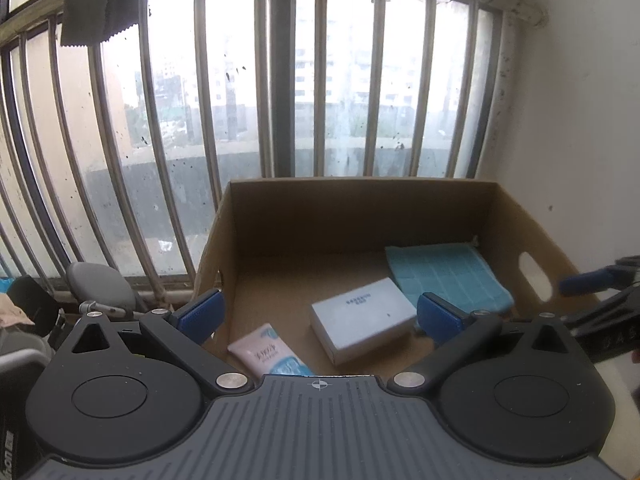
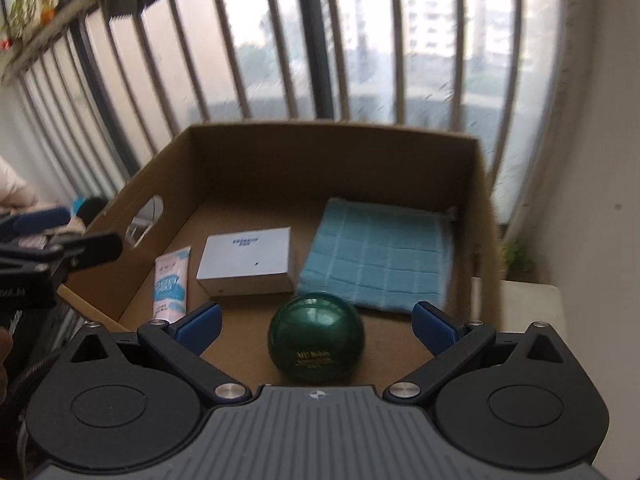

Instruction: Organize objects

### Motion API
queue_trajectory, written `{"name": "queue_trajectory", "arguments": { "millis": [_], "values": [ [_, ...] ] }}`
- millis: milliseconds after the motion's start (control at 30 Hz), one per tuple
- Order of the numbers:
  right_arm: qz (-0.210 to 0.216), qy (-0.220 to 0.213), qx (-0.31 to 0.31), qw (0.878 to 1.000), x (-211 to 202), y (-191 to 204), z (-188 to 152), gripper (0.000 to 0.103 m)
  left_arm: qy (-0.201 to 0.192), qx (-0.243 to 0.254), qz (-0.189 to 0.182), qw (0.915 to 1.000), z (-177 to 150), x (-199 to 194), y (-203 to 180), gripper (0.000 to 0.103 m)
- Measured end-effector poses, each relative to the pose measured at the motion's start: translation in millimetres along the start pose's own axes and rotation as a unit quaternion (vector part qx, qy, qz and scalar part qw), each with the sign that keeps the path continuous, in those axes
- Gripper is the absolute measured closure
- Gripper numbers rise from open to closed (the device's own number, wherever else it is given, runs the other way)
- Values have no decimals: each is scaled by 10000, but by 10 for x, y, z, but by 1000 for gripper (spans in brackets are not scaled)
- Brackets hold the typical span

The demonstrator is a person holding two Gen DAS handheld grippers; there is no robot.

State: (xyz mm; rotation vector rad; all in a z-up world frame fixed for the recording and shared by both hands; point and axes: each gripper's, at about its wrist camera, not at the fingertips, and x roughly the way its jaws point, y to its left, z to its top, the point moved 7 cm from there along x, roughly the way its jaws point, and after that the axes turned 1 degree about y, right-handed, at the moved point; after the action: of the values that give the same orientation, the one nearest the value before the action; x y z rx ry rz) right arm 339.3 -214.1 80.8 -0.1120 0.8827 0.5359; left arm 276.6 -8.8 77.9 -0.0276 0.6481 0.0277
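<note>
Inside the cardboard box (image 2: 140, 184), taken as the landmark, things are lying in a row, seemingly to keep them tidy: a pink tube (image 2: 171, 284) against its left wall, a white carton (image 2: 248, 260) at centre, a folded blue cloth (image 2: 376, 256) toward its right wall, and a green round jar (image 2: 316, 338) sitting at its near edge. The left hand-held gripper (image 1: 320, 312) is hovering over the box with fingers spread wide, holding nothing. The right hand-held gripper (image 2: 316, 320) is also spreading wide, flanking the jar without touching it.

Barred window (image 1: 280, 80) admitting daylight is seen at 12 o'clock; white wall (image 1: 580, 120) at 3 o'clock; dark cloth (image 1: 100, 12) hung at 10 o'clock.
</note>
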Motion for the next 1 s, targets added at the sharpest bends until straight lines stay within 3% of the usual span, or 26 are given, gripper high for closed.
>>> {"name": "queue_trajectory", "arguments": {
  "millis": [267,333,400,433,500,700,833,1000],
  "values": [
    [281,608,-843,9942,609,330,217,19,143,-42,107,9998,99,327,103,0],
    [433,875,-953,9907,757,408,204,33,161,-59,124,9998,102,372,130,0],
    [556,1176,-1021,9862,914,473,176,40,170,-69,133,9997,103,401,155,0],
    [621,1337,-1032,9837,979,501,166,50,176,-75,133,9997,103,410,166,0],
    [847,1570,-933,9795,1028,555,178,52,191,-109,129,9997,94,427,189,0],
    [834,2217,-1000,9664,1241,635,214,59,196,-170,116,9996,101,457,248,0],
    [815,2377,-984,9629,1346,639,249,71,158,-257,131,9995,110,459,316,0],
    [887,2401,-722,9640,1405,616,307,74,127,-357,183,9991,119,470,412,0]
  ]
}}
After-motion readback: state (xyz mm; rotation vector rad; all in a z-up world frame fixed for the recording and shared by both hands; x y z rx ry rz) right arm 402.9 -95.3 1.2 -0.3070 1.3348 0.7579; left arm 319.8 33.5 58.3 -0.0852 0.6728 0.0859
